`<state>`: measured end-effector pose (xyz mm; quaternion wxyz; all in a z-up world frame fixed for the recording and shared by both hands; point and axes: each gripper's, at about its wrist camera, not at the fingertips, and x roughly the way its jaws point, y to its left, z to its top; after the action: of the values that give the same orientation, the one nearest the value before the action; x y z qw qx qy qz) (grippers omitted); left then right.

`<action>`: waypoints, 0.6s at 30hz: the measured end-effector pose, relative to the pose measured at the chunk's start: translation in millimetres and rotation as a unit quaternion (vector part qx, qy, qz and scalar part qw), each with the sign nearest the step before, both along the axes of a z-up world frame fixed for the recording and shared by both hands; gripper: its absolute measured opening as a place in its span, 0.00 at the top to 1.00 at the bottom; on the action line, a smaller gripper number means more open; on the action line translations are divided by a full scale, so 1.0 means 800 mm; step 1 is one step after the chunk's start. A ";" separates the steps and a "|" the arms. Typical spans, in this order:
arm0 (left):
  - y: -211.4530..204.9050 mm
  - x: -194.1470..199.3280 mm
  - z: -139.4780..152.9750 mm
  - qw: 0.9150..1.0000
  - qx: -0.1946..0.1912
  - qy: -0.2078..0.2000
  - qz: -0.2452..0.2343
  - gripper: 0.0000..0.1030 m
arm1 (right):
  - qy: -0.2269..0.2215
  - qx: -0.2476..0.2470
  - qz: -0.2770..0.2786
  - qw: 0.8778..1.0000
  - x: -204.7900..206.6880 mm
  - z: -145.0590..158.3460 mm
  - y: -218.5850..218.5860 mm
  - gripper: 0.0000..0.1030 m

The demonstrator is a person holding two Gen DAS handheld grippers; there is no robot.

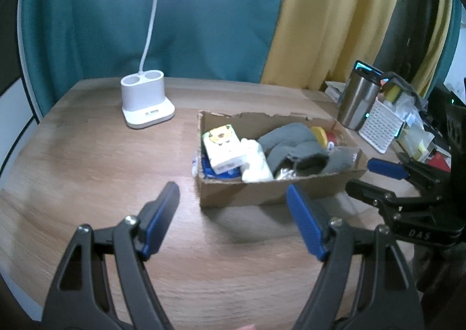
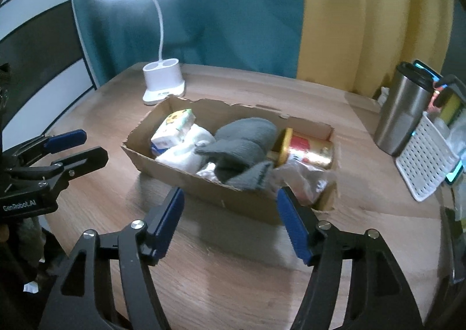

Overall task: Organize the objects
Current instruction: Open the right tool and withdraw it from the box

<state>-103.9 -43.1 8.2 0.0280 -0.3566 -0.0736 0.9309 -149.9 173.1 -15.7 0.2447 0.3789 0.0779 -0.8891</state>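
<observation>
A torn cardboard box [image 1: 262, 193] [image 2: 209, 194] sits on the wooden table [image 1: 87, 169]. Inside lie a white carton with a yellow cartoon [image 1: 222, 149] [image 2: 174, 126], a white cloth [image 1: 256, 161] [image 2: 189, 152], a grey knitted cloth [image 1: 291, 143] [image 2: 244, 137], a gold and red can with a yellow lid [image 1: 329, 136] [image 2: 308, 150] and a crumpled plastic bag [image 2: 303, 181]. My left gripper [image 1: 231, 188] [image 2: 91, 145] hangs open and empty before the box's near left corner. My right gripper [image 2: 230, 193] [image 1: 364, 175] stands open and empty in front of the box's long side.
A lit white desk lamp with a holder base [image 1: 145, 102] [image 2: 163, 79] stands behind the box. To the right are a steel tumbler [image 1: 358, 96] [image 2: 402, 114] and a white perforated basket [image 1: 381, 126] [image 2: 425, 161] with clutter. Teal and yellow curtains hang behind.
</observation>
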 end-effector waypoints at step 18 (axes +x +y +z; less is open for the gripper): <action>0.023 0.013 -0.001 1.000 0.001 -0.003 -0.016 0.07 | 0.012 0.006 -0.041 0.999 0.023 0.002 0.038 0.23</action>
<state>-93.6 -24.4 7.4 0.0433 -0.3601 -0.0687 0.9294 -131.7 203.8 -14.2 0.2047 0.3725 0.0703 -0.9025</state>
